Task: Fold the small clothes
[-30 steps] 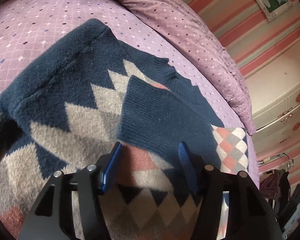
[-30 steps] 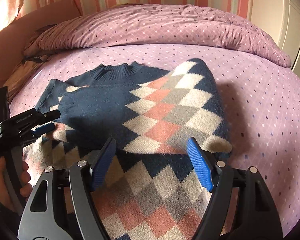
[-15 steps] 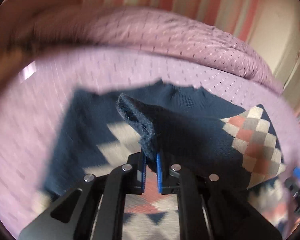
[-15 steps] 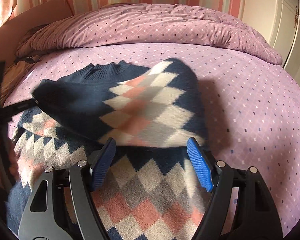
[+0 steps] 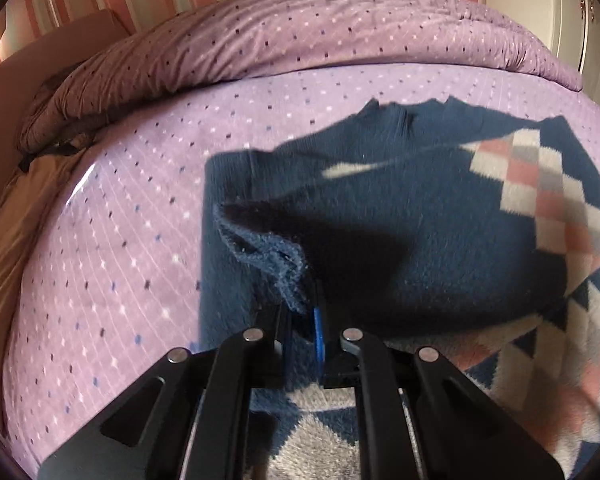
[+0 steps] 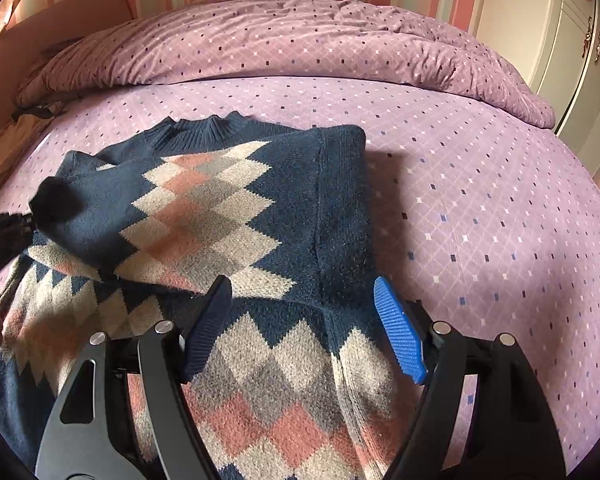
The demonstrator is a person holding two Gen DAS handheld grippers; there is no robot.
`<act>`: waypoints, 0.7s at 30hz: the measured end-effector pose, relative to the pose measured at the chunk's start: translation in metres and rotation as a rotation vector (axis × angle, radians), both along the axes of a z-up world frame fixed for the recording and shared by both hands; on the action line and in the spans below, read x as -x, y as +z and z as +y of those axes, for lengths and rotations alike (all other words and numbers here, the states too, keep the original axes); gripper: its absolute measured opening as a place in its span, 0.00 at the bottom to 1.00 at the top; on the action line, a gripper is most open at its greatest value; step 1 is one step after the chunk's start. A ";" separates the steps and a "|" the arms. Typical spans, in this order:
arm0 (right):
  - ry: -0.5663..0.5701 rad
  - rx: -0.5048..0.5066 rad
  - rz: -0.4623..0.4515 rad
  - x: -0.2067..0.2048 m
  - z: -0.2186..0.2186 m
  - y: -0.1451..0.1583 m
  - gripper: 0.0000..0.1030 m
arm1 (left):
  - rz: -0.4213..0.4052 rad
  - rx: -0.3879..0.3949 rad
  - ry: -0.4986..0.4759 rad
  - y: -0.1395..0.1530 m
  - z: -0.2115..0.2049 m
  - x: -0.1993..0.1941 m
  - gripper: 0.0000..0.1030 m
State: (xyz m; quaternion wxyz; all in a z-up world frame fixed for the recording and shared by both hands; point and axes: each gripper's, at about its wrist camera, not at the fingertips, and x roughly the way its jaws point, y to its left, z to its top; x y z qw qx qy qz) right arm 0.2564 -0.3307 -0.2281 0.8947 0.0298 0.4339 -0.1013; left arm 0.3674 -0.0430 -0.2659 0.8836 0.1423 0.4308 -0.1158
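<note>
My left gripper (image 5: 302,316) is pinching the argyle sweater's (image 6: 236,216) navy sleeve cuff (image 5: 268,256), jaws fully closed; my right gripper (image 6: 300,328) is hovering wide open, empty, over the sweater lying mid-bed (image 6: 480,208)

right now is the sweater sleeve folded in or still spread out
Folded in: the sleeve lies across the sweater chest, cuff pinched in the left gripper.
</note>
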 end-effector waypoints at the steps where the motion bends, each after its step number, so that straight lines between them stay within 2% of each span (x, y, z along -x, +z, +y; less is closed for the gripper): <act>1: -0.001 0.004 0.002 -0.001 0.001 0.000 0.72 | 0.000 -0.001 0.006 -0.002 0.001 0.001 0.11; 3: -0.007 0.016 0.005 -0.002 0.002 -0.001 0.72 | 0.012 0.009 0.023 -0.002 0.003 -0.001 0.13; 4: -0.012 0.019 0.005 -0.003 0.002 -0.001 0.72 | 0.012 0.013 0.033 -0.001 0.004 -0.002 0.22; 5: -0.016 0.020 0.003 -0.004 0.002 0.000 0.72 | 0.009 0.005 0.055 0.001 0.006 -0.002 0.43; 7: -0.026 0.020 -0.001 -0.005 0.002 -0.001 0.73 | 0.008 0.019 0.087 0.007 0.012 0.000 0.68; 8: -0.030 0.020 -0.001 -0.007 0.002 -0.001 0.73 | 0.011 0.045 0.103 0.011 0.018 0.003 0.73; 11: -0.035 0.028 -0.004 -0.010 0.002 -0.003 0.75 | 0.040 0.113 0.132 0.020 0.030 0.012 0.74; 15: -0.028 0.055 0.007 -0.022 0.004 -0.009 0.82 | 0.050 0.172 0.126 0.028 0.030 0.027 0.74; 21: -0.005 0.030 0.113 -0.050 0.007 -0.040 0.82 | 0.118 0.205 0.119 0.016 0.023 0.035 0.74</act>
